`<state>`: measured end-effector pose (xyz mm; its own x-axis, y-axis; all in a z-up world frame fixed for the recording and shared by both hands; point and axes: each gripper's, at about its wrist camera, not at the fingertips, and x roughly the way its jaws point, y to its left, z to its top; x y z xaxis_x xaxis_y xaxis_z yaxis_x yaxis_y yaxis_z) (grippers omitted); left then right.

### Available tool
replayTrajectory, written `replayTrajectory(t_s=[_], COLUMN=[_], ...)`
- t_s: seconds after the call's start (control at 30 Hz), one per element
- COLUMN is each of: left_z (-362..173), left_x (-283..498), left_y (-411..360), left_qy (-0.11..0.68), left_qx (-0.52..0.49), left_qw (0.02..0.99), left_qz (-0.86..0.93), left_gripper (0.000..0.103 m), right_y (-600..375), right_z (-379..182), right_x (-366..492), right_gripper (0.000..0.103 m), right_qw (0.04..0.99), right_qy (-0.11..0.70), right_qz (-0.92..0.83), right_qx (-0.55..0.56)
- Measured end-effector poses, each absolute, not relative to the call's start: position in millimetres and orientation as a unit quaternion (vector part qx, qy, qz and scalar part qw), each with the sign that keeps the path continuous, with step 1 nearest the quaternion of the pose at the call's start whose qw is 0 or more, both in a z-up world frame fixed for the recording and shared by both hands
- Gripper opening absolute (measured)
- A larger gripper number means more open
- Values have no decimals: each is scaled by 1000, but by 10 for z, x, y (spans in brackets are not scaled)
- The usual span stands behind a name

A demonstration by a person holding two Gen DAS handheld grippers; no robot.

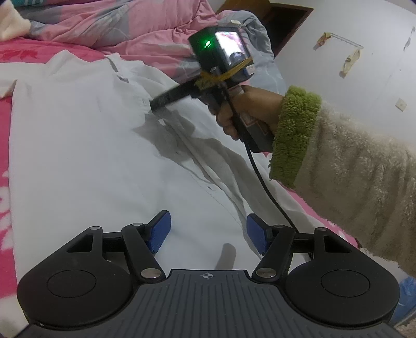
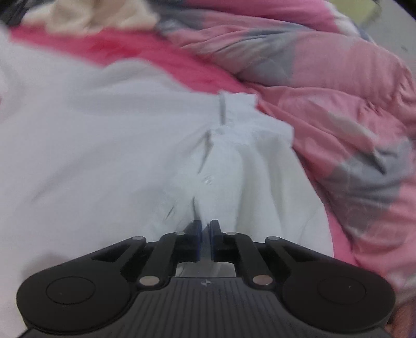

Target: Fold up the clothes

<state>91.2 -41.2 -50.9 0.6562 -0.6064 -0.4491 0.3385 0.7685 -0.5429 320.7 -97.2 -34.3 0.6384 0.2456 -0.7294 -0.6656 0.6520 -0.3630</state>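
White shirt: thin woven cloth, smooth, matt, w/ small glossy buttons. My left gripper: matt black plastic arms, shiny metal pivot pins, blue ribbed pads, ribbed grey plastic base. My right gripper: same build. Sleeve: fluffy fleece, rough pile, green cuff. Quilt: soft puffy cloth, faint sheen. Bedsheet: matt pink cloth. Wall: matt.

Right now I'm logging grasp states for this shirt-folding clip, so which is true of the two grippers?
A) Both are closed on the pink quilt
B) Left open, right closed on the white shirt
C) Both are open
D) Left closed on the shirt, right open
B: the left gripper has its blue pads wide apart above the white shirt, while the right gripper pinches a fold of that shirt.
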Motion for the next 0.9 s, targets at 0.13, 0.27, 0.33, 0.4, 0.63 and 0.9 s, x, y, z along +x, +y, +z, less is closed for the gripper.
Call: replayTrajectory(t_s=[0.13, 0.27, 0.33, 0.4, 0.63, 0.9], left_z=[-518, -529, -534, -535, -532, -553], left_x=[925, 917, 921, 919, 916, 917], left_y=[-408, -416, -411, -404, -400, -381], left_qy=[317, 316, 316, 316, 316, 314], left_qx=[-213, -213, -214, -215, -217, -226], left_qw=[884, 884, 884, 883, 882, 877], left_qz=[-269, -271, -271, -272, -274, -285], left_gripper=[65, 65, 65, 65, 65, 65], right_y=[-1063, -1153, -1198, -1187, -736, -1211], right_z=[-201, -59, 12, 34, -292, 229], right_x=[3315, 3423, 3477, 3506, 3339, 3675], right_gripper=[2, 2, 2, 3, 28, 43], right_qw=[865, 877, 880, 879, 835, 886], right_qy=[343, 354, 359, 363, 367, 350], right_qz=[279, 286, 289, 295, 313, 293], right_qx=[-238, -154, -112, -95, -266, -78])
